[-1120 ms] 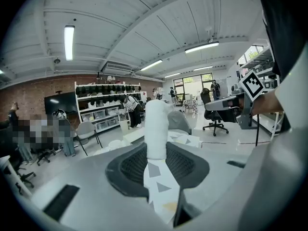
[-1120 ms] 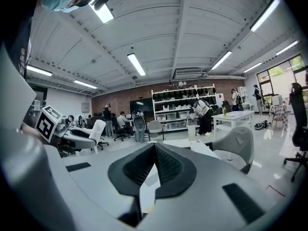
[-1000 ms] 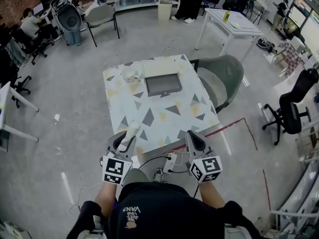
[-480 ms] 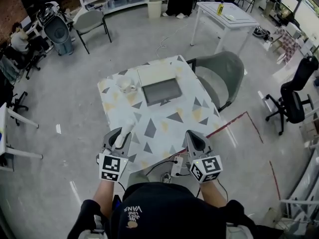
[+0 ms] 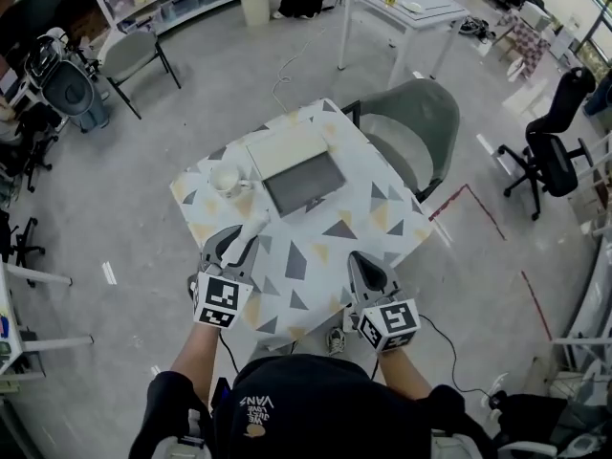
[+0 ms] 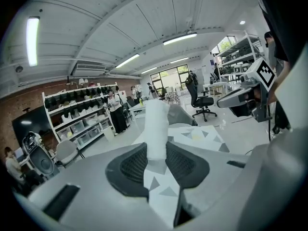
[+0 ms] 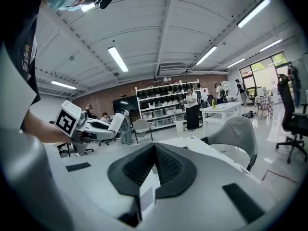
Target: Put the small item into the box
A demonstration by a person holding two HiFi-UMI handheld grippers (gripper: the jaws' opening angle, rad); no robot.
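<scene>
My left gripper is shut on a small white cylinder, which sticks out forward past the pads over the table's near left part. In the left gripper view the cylinder stands pinched between both dark pads of that gripper. The open grey box lies near the middle of the patterned table, its pale lid folded back on the far side. My right gripper hovers over the near right edge, shut and empty; its pads meet at the tip of the gripper.
A white cup-like object sits on the table left of the box. A grey chair stands against the table's far right side. Cables lie on the floor near my feet. A white table and shelving stand further back.
The table has come nearer, and both grippers now hang over its near edge instead of short of it. The left gripper still holds the white cylinder; the right stays shut.
</scene>
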